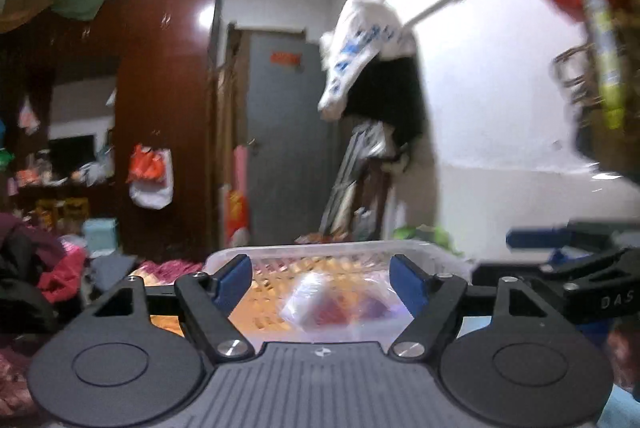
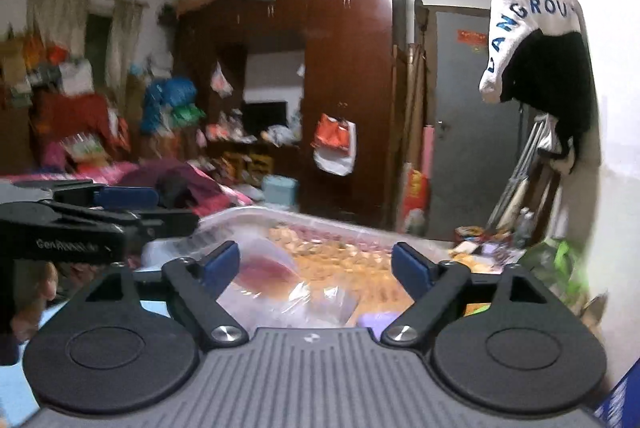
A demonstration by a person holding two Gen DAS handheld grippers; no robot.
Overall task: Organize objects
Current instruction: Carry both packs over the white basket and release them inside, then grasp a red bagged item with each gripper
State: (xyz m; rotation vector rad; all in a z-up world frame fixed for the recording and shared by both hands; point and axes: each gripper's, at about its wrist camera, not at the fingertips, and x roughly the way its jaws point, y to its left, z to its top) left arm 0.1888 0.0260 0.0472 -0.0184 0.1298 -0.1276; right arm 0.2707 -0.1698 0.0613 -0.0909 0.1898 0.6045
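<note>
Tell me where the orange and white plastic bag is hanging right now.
The orange and white plastic bag hangs on the front of the dark wooden wardrobe, left of the grey door; both wrist views show it.

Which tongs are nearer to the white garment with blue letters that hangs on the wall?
Right, by a small margin. The right tongs are beside the left tongs, on the side toward the wall with the white garment. Both are far below it, over the clear container.

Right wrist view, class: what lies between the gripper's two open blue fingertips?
In the right wrist view, the right gripper is open and grips nothing. Beyond the gap lies a clear plastic bag inside the clear plastic bin, over orange items.
</note>
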